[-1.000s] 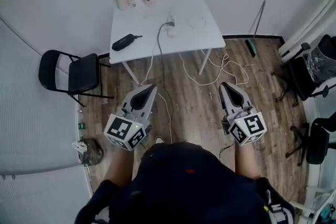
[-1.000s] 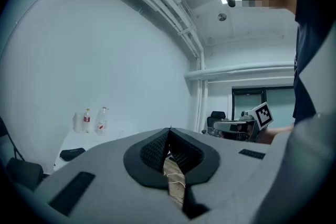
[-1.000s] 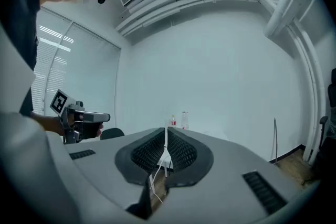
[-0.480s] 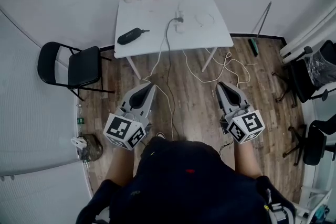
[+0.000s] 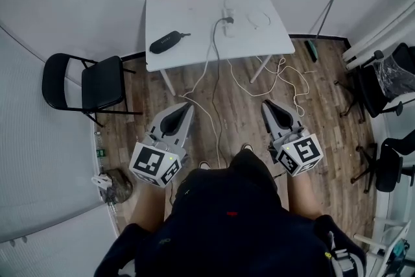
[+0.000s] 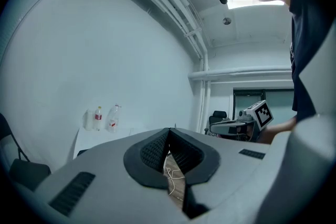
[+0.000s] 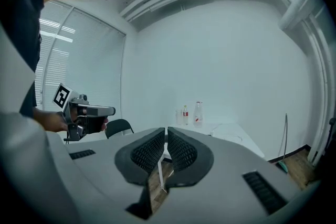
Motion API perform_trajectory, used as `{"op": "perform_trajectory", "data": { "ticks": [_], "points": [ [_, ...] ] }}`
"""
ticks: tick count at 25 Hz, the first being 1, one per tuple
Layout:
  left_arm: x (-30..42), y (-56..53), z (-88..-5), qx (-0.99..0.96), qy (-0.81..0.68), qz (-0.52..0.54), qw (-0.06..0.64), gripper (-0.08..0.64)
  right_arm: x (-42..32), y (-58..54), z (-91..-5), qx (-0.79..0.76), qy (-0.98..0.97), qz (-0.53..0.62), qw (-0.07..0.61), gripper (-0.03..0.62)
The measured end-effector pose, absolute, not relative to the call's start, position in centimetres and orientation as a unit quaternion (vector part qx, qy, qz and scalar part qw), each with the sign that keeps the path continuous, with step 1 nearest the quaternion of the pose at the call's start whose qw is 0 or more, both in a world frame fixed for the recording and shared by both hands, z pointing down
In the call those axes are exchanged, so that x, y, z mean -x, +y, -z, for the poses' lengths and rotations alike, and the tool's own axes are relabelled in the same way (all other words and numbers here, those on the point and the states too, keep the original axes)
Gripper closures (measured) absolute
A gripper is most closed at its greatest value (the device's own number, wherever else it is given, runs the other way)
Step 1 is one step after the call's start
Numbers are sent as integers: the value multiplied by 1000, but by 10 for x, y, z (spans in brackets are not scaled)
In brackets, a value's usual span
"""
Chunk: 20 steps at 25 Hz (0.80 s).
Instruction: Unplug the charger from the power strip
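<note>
The power strip [image 5: 228,12] is a small white bar lying flat on the right half of the white counter [image 5: 188,42], about midway between the far and near edges. The charger [image 5: 227,20] shows as a dark plug seated at the strip's near end. Its grey cable [image 5: 211,42] curves left, crosses the counter's near edge and hangs to the floor [image 5: 227,113].

Bright, even, cool-white light: ceiling panel [image 6: 257,4] blown out, blinds [image 7: 79,55] backlit too. Soft, faint shadows on the floor [image 5: 324,113]. Heavy fisheye bend everywhere; dark vignette at corners of both gripper views. Head view sharp.
</note>
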<state>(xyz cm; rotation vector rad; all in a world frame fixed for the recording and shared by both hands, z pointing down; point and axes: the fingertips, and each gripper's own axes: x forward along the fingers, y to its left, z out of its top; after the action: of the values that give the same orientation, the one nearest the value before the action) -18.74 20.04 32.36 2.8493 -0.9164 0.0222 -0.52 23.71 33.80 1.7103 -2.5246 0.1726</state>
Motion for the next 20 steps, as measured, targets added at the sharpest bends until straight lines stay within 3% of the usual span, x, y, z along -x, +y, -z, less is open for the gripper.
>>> {"op": "perform_trajectory", "data": {
  "ticks": [10,20],
  "points": [
    [176,138,-344,-944,-316,-10,93,541,-2,164,-354,-543,-836,-49,67,560],
    [91,24,-344,-936,-336,-28,99,541,-84,38,-364,-520,-850,-61,62,560]
  ]
}}
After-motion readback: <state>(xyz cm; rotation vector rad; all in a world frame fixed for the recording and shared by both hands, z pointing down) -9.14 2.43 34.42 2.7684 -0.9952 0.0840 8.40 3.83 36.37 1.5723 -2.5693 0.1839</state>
